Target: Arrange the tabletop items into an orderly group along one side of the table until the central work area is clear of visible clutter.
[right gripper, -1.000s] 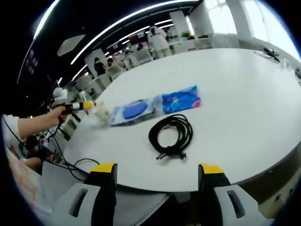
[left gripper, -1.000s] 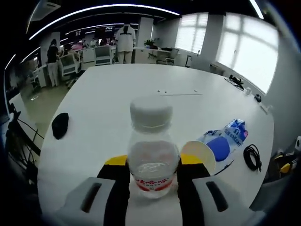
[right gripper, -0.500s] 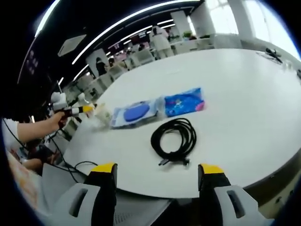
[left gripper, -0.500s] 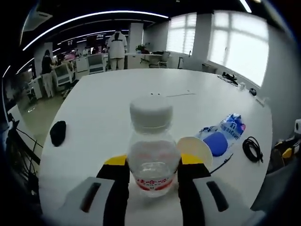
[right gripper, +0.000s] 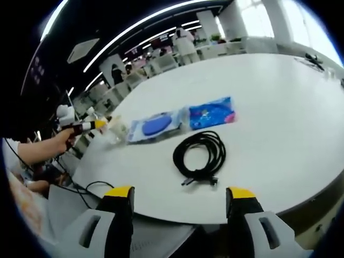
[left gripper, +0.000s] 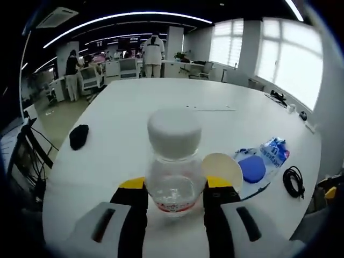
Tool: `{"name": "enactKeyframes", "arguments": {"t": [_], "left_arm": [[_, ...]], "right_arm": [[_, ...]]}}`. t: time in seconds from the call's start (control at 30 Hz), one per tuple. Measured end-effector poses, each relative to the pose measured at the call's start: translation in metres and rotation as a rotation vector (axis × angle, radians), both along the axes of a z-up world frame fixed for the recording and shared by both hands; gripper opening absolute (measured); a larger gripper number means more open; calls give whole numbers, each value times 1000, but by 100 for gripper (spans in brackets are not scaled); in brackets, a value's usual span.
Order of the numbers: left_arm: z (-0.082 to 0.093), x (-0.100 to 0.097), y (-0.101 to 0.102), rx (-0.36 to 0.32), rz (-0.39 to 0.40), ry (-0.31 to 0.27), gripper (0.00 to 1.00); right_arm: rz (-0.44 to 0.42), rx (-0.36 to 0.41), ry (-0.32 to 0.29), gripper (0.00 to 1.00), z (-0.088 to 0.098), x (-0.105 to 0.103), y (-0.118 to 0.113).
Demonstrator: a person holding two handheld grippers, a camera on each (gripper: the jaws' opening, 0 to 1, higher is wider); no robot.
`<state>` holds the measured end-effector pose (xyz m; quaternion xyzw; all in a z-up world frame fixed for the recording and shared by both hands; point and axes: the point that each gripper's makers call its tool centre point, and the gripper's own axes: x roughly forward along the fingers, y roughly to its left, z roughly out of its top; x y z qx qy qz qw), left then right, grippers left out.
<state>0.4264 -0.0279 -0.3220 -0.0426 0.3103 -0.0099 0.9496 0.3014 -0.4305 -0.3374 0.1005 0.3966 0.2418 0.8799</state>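
large white round table (left gripper: 134, 123) carries all. blue-and-clear plastic package (right gripper: 177, 119) far of coiled black cable (right gripper: 199, 155). left gripper (left gripper: 174, 196) clenched on clear white-capped plastic bottle (left gripper: 173, 161), near edge. right gripper (right gripper: 180, 201) jaws wide apart, holding nothing.

An open office is seen around a large white table (left gripper: 134, 113). In the left gripper view, bright windows (left gripper: 279, 59) are ranged from 1 to 2 o'clock, curved ceiling light strips (left gripper: 123, 16) are hung at 12 o'clock, desks and chairs (left gripper: 126, 67) are set behind, and pale floor (left gripper: 56, 115) is seen at 10 o'clock
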Motion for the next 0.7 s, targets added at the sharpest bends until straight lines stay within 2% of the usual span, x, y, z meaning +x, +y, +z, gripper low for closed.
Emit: {"name": "enactKeyframes", "arguments": {"t": [0.43,0.6,0.7], "left_arm": [[-3,-2,-2,13,81,-2,38],[-4,-1,-2,-9,80,-19,39],[0,-1,-7,-61,76,-39,44]], "right_arm": [[-13,2,6,70,-5,-3,-10],[-6,7,0,70,-3,-3,-10],[-6,8,-2,70,-3,-2,-13]]}}
